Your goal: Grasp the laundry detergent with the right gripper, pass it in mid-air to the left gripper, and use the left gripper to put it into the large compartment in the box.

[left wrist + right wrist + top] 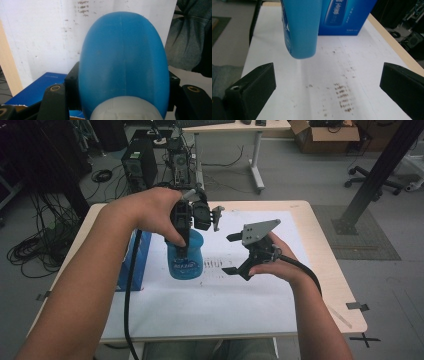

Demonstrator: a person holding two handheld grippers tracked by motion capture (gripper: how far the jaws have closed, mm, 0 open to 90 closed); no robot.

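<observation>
A blue bottle with white lettering hangs upright over the white sheet, and my left gripper is shut on its upper part from above. In the left gripper view both black jaws press on the bottle's sides just past its white cap. My right gripper stands open to the right of the bottle, its jaws aimed at it with nothing between them. In the right gripper view the bottle's lower end shows ahead and to the left of the gripper, seemingly a little above the paper.
A dark blue carton lies at the sheet's left edge, behind the bottle in the right gripper view. The white sheet, smudged with dark marks, covers most of the light wooden table. A cable trails from the left gripper.
</observation>
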